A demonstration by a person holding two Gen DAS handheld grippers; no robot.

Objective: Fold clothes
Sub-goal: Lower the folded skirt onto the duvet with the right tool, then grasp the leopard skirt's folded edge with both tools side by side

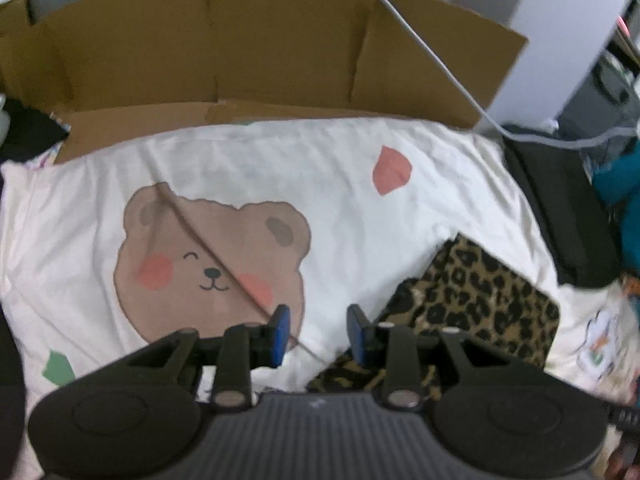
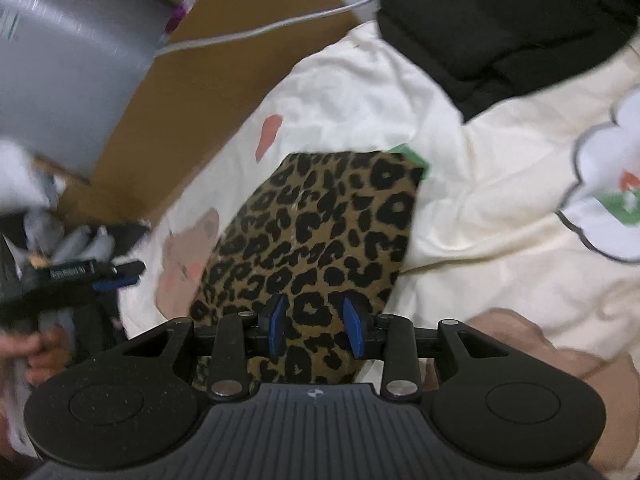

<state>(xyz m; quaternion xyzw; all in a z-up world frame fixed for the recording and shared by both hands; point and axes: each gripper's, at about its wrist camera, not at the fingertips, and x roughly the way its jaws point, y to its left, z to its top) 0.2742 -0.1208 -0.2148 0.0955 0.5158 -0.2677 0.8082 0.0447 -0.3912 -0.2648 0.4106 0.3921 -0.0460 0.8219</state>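
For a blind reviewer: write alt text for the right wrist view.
The right gripper, jaws apart and empty, hovers over a folded leopard-print garment on a cream bedsheet. The left gripper shows at the left edge.

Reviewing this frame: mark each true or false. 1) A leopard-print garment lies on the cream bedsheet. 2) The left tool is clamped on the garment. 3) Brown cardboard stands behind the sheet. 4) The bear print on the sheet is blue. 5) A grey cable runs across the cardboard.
1) True: the leopard-print garment lies on the cream bedsheet.
2) False: the left tool has a visible gap between its pads and nothing in it; the garment lies beside it.
3) True: the cardboard stands behind the sheet.
4) False: the bear print is brown with pink cheeks.
5) True: the grey cable crosses it.
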